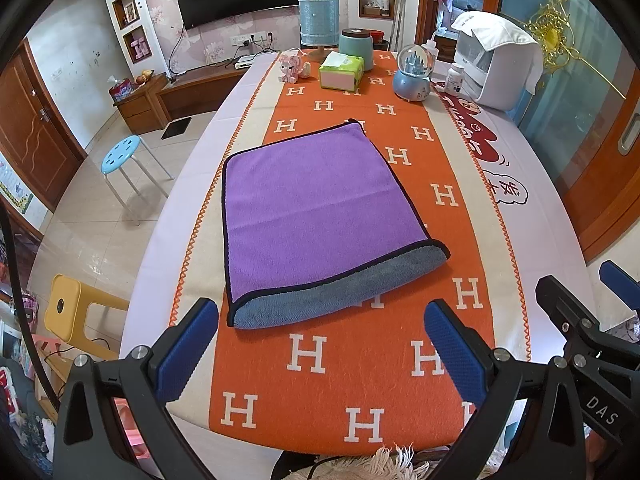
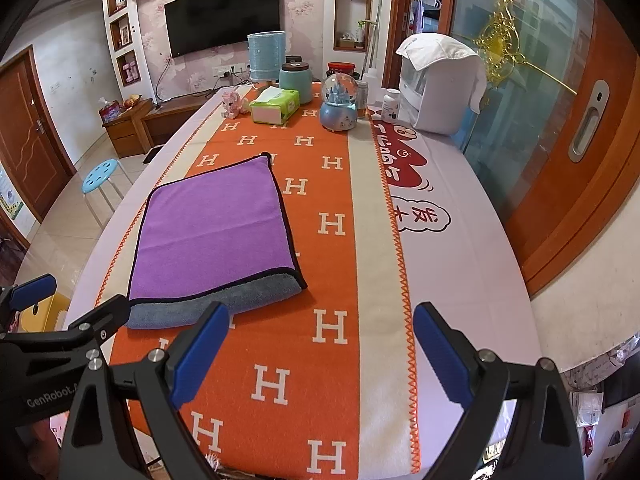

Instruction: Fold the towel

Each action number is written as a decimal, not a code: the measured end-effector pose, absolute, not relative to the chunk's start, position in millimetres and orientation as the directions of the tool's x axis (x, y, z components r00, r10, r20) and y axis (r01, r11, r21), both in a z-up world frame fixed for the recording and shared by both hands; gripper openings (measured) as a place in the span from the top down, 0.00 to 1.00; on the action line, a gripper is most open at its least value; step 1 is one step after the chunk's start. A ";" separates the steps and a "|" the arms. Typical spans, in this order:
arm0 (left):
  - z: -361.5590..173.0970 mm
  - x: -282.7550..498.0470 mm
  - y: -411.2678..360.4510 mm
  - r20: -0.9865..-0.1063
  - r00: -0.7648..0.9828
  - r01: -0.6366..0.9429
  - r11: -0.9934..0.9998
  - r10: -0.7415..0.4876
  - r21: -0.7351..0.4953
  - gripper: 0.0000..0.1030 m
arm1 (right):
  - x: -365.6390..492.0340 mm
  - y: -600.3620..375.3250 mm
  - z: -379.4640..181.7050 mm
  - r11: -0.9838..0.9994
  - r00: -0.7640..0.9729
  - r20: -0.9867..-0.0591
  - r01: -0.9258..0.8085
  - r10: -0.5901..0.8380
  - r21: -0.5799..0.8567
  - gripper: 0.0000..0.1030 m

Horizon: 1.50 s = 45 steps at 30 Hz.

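Both sets of fingers are spread wide with nothing between them, hovering low over the near end of the bench. The left gripper [image 1: 320,344] sits right in front of the towel [image 1: 324,216], its blue pads [image 1: 186,348] framing the near edge, so it looks lined up for the next grab. The right gripper [image 2: 320,356] is off to the towel's right, over bare orange runner [image 2: 316,264], with the towel ahead and to the left of its fingers [image 2: 200,356].

The towel's already folded once by the look of it: purple layer on top, grey underside [image 1: 340,292] poking out along the edge nearest the fingers. That offset makes the near corners easy to pinch, I'd guess.

Further out past the towel, at the far end of the bench [image 1: 192,184], there's a tissue box [image 1: 341,70], snow globe [image 1: 414,74] and a teal jar [image 1: 356,48], well away from the folding area, so another fold shouldn't hit anything.
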<state>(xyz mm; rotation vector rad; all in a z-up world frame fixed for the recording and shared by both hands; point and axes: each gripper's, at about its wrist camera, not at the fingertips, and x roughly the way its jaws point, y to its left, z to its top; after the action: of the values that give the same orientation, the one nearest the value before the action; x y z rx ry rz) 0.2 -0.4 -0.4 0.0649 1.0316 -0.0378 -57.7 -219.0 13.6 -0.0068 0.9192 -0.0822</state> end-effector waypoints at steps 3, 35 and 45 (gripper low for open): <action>-0.2 0.1 -0.2 -0.858 0.513 0.062 0.997 -0.002 0.035 0.01 | -57.8 -218.9 13.5 0.997 0.603 -0.794 0.068 -0.073 -0.041 0.09; -0.6 0.2 -0.4 -0.856 0.516 0.062 0.997 0.001 0.038 0.01 | -57.7 -220.3 14.1 0.997 0.604 -0.794 0.067 -0.072 -0.039 0.09; -0.6 0.2 -0.5 -0.857 0.516 0.062 0.997 0.001 0.038 0.01 | -58.1 -221.7 15.2 0.997 0.604 -0.794 0.068 -0.071 -0.038 0.09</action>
<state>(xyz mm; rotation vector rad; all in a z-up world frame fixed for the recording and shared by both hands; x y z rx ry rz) 0.2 -0.5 -0.6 0.0667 1.0282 -0.0369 -58.1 -221.7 15.2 -0.0037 0.9183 -0.0805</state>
